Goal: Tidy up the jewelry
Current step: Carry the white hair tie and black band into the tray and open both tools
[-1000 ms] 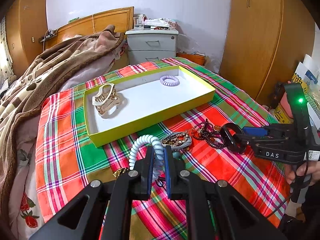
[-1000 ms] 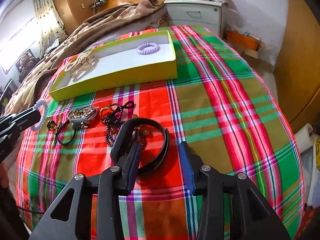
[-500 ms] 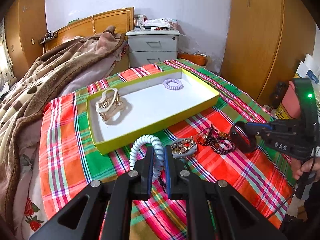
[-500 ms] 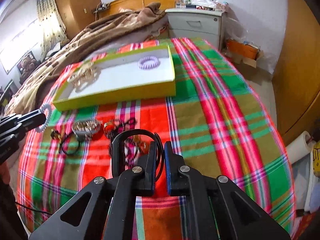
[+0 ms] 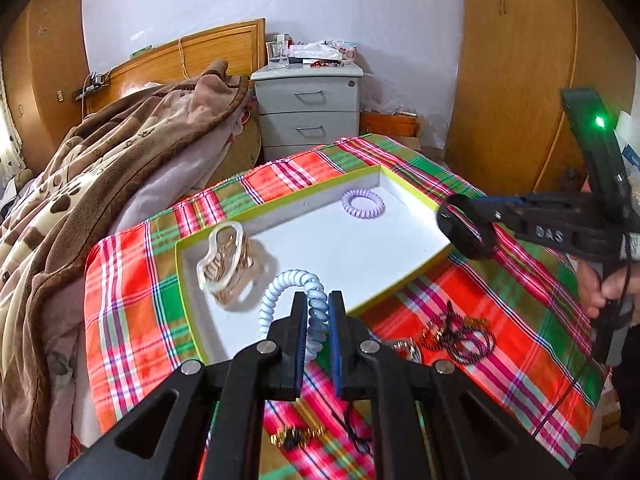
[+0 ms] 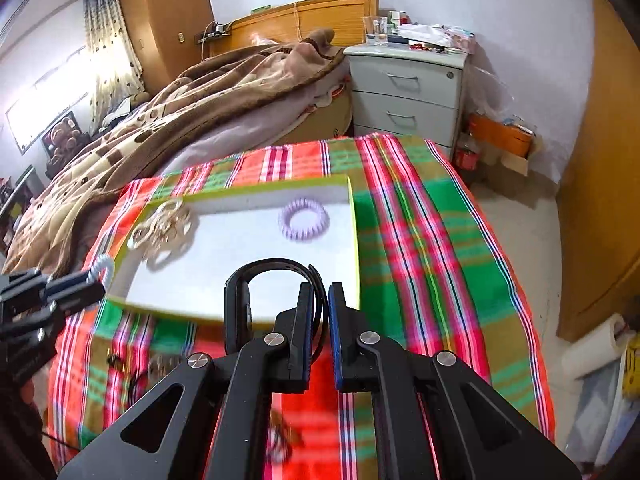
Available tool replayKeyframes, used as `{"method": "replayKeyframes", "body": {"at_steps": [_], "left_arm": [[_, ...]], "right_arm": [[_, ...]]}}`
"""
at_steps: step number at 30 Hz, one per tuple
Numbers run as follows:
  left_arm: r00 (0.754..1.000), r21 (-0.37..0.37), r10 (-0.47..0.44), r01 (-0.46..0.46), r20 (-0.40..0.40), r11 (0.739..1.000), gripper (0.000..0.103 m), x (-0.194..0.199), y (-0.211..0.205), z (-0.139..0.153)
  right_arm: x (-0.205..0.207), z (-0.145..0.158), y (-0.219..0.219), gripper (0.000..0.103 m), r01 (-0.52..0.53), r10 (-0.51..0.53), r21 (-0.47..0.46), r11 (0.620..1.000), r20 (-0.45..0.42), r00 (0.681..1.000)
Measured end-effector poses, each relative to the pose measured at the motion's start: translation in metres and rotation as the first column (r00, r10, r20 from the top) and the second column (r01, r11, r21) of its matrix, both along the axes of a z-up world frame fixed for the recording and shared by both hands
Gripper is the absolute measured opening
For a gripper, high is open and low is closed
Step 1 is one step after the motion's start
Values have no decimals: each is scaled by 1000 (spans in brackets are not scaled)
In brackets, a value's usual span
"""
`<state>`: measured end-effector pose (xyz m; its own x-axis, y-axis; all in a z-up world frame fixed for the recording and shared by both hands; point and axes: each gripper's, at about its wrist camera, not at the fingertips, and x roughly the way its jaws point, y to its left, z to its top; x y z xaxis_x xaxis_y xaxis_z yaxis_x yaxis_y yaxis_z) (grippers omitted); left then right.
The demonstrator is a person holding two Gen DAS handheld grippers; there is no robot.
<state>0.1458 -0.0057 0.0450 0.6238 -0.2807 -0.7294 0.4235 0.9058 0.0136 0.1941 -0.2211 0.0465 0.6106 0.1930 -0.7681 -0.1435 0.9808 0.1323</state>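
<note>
You had the left gripper [image 5: 318, 322] clenched on the white coil tie [image 5: 294, 300], lower centre, and the right gripper [image 6: 319, 322] pinching the black band [image 6: 264, 280], both over the tray [image 5: 404, 278]. Best released low onto bare tray floor, clear of the hair clip [image 5: 226, 258] and purple tie [image 5: 363, 204].

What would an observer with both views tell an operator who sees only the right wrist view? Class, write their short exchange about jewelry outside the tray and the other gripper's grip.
Operator: My right gripper and its black band block the cloth. Anything lying there?
Observer: Yes, dark beaded bracelets lie on the plaid cloth in front of the tray.
Operator: How does the left gripper hold its piece?
Observer: The left gripper pinches the white coil tie between both pads.
</note>
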Motion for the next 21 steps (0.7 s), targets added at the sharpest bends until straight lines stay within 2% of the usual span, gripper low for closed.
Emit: {"method": "replayKeyframes", "body": {"at_steps": [10, 21], "left_arm": [[998, 10, -20, 21, -57, 1000, 11, 43, -19, -22], [993, 41, -18, 23, -119, 999, 11, 69, -26, -47]], "right_arm": [[71, -18, 27, 8, -78, 78, -13, 997, -50, 996], [106, -38, 54, 8, -152, 150, -22, 988, -94, 984]]}}
